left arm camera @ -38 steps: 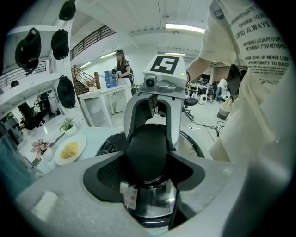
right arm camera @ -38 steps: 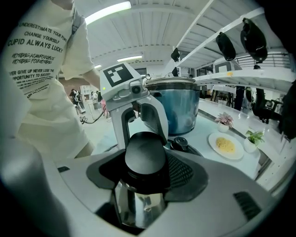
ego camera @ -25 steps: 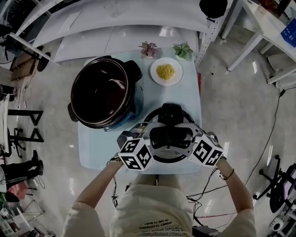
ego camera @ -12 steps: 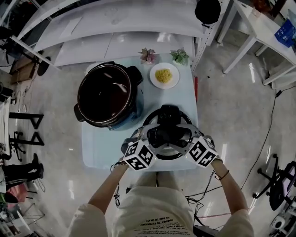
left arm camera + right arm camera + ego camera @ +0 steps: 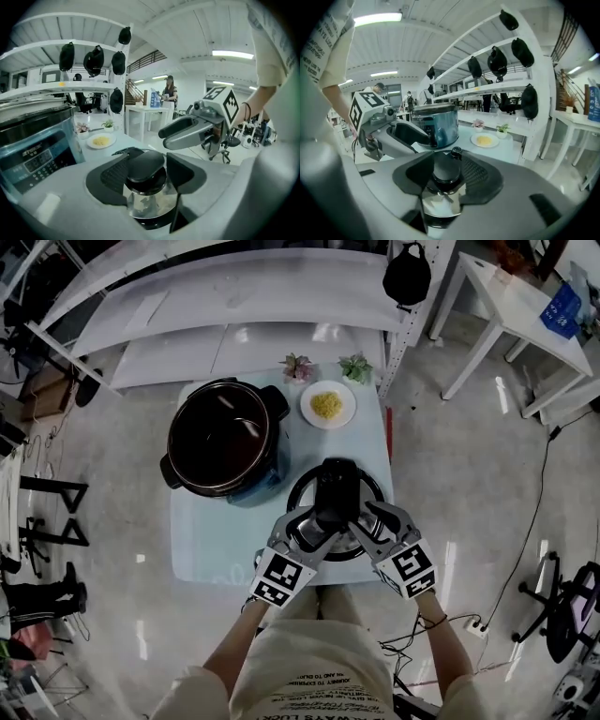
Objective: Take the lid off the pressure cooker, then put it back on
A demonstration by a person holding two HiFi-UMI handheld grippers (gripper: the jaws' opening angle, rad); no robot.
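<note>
works with the lid (image 5: 371, 505) at the near right of a pale blue table (image 5: 211, 540), just beside the open pressure cooker (image 5: 223, 435) at back left. has a white plate of yellow food (image 5: 328, 405), a pink potted plant (image 5: 298, 365) and a green potted plant (image 5: 356, 365) along the far edge, well apart from the lid. has just been closing the right gripper (image 5: 361, 521), pads against both sides of the lid handle (image 5: 336, 486). holds the left gripper (image 5: 317, 524) with jaws wide, the same handle between them, unpinched. stands on a glossy pale floor (image 5: 469, 474), facing white shelving (image 5: 234, 296) hung with a dark bag (image 5: 407, 276).
</note>
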